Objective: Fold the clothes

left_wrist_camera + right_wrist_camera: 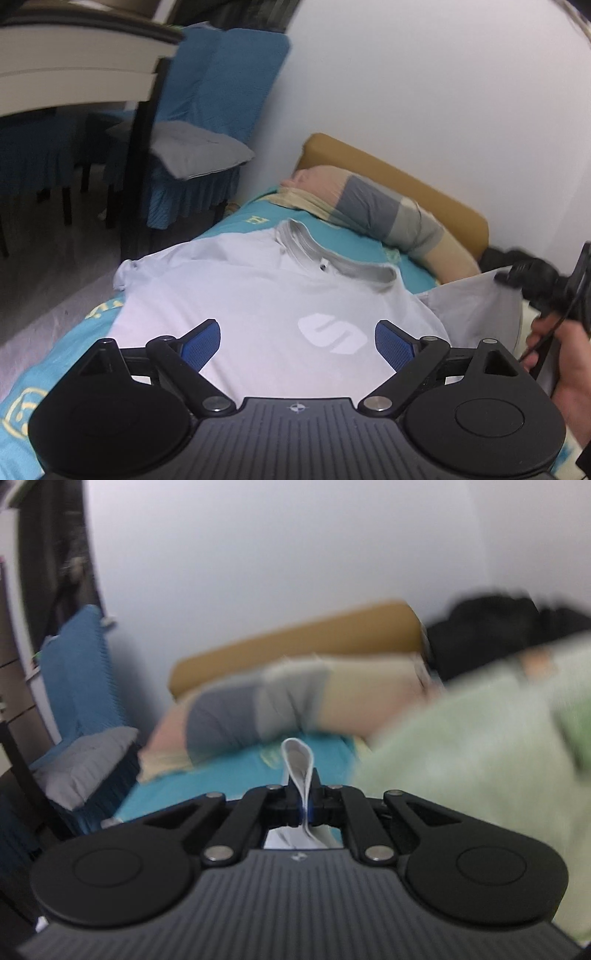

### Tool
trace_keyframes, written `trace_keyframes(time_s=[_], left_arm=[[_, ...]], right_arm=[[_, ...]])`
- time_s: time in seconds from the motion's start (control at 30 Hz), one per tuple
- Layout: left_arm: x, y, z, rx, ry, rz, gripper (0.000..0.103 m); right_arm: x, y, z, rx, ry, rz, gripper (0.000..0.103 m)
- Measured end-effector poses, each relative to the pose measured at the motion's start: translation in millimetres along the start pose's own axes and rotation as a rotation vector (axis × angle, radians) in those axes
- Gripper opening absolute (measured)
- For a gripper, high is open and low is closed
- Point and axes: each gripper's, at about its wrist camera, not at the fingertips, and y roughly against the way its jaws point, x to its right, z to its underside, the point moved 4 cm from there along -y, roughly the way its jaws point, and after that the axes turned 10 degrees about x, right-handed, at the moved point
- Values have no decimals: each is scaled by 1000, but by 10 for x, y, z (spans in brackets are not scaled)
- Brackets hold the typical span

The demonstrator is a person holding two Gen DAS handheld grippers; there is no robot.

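The left gripper (297, 341) points a bit down with its 2 blue pads (201, 343) far apart, and nothing is between them. The right gripper (306, 805) is squeezed tight on a fold of pale cloth (297, 760). A bare hand (565, 365) holds it.

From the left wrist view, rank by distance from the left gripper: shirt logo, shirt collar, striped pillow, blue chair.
Nearest the left gripper first:
1. Logo, between the open fingers.
2. Collar, ahead, mid-shirt.
3. Striped pillow, beyond, against the headboard.
4. Blue chair, farthest, upper left.
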Motion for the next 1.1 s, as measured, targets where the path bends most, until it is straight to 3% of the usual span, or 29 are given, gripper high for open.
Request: trace_keyframes(time_s=[0.13, 0.23, 0.4, 0.57, 0.67, 0.73, 0.8, 0.83, 0.93, 1.1], left_arm=[[-332, 53, -252, 34, 110, -58, 95], [-622, 47, -371, 45, 174, -116, 96], [-991, -36, -435, 35, 192, -225, 96], [-1119, -183, -382, 18, 129, -281, 96], [-1083, -338, -301, -11, 96, -267, 96], [-1027, -440, -241, -26, 67, -252, 96], [-984, -523, -182, -47, 53, -231, 96], [-966, -551, -152, -55, 55, -221, 96], [-957, -584, -111, -66, 60, -208, 96], [-941, -563, -86, -83, 72, -182, 96]], right_arm=[[-722, -65, -301, -10, 99, -83, 6], [-1361, -177, -240, -49, 182, -166, 6], [-2259, -404, 437, -151, 323, -268, 6], [-2510, -704, 1285, -232, 325, -265, 7], [-2488, -829, 1509, -245, 305, -240, 9], [-2425, -863, 1557, -261, 284, -239, 16], [-2347, -800, 1528, -264, 267, -278, 73], [-2302, -761, 1499, -262, 259, -297, 83], [-2144, -559, 1344, -259, 254, -362, 85], [-1735, 115, 1026, -236, 231, -355, 85]])
